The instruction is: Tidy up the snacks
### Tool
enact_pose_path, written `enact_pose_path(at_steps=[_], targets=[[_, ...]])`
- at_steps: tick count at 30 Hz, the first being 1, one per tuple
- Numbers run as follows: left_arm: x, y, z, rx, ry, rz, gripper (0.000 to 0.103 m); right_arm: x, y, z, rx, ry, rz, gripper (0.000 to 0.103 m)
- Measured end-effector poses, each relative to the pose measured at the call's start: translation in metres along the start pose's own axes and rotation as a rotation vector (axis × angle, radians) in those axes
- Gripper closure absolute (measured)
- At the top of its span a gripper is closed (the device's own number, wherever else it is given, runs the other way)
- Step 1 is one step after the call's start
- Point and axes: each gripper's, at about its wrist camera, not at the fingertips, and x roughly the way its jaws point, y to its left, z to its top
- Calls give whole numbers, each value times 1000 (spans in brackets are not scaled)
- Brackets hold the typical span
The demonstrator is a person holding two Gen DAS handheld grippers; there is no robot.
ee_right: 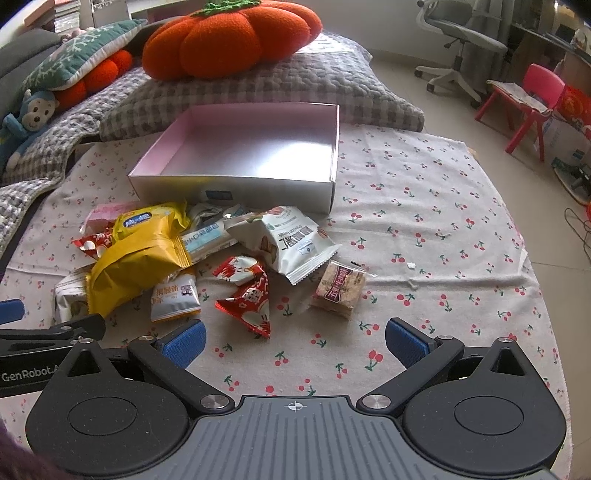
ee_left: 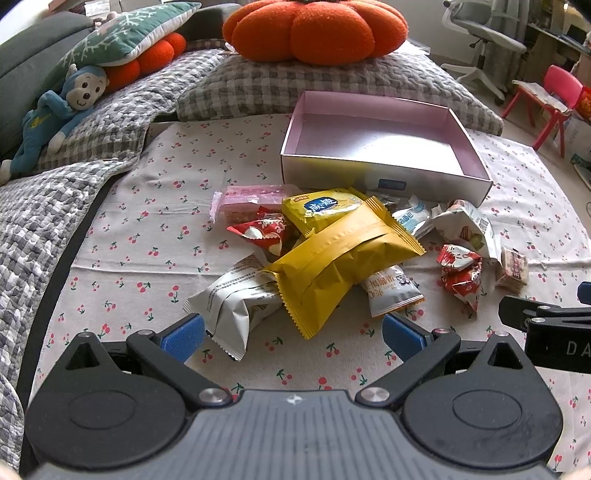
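Note:
A pile of snack packets lies on the cherry-print cloth in front of an empty pink-lined box [ee_left: 373, 122] [ee_right: 255, 147]. A large yellow packet [ee_left: 332, 266] [ee_right: 129, 269] lies on top, with a white packet [ee_left: 232, 299], red candy packets [ee_left: 461, 273] [ee_right: 247, 291], a pink wafer pack [ee_left: 251, 197], a white nut packet [ee_right: 291, 240] and a small brown cake [ee_right: 338, 291] around it. My left gripper [ee_left: 293, 336] is open and empty, just short of the pile. My right gripper [ee_right: 295, 339] is open and empty, near the red packets.
A grey checked cushion [ee_left: 332, 85] with an orange pumpkin pillow [ee_left: 317, 26] lies behind the box. A blue monkey toy [ee_left: 55, 110] rests at the left. An office chair [ee_right: 461, 40] and a pink child's chair [ee_right: 535, 96] stand on the floor at the right.

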Motion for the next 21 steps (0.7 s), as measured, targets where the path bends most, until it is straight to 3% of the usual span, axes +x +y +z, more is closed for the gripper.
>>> enact_pose_path(at_steps=[21], targets=[[0, 2, 2, -6, 0, 3, 0, 1, 2, -1, -2, 4, 5, 0]])
